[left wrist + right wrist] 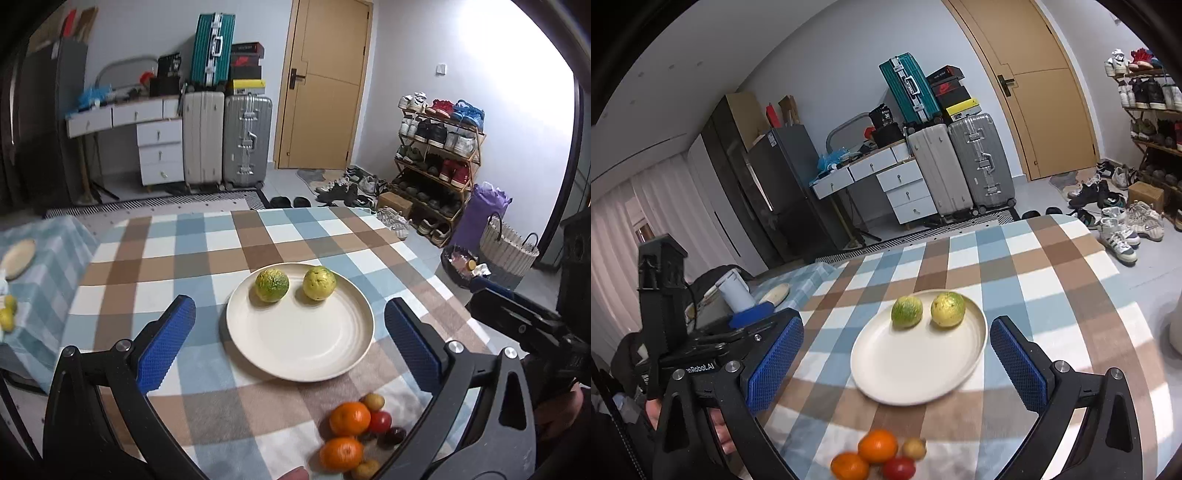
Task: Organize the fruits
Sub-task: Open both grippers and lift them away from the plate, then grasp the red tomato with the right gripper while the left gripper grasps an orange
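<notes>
A white plate sits on a checked tablecloth, holding two green-yellow fruits side by side at its far edge. Both tongs hang above the plate's near side, tilted downward. The left tongs are spread wide and empty, as are the right tongs, with the plate showing between their blue pads. Nearer still lies a small pile of oranges and other small fruit, apart from the plate.

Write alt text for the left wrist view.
A white plate on a checked tablecloth holds two yellow-green citrus fruits, with the open left tool framing it. Two oranges and smaller fruits lie nearer.
</notes>
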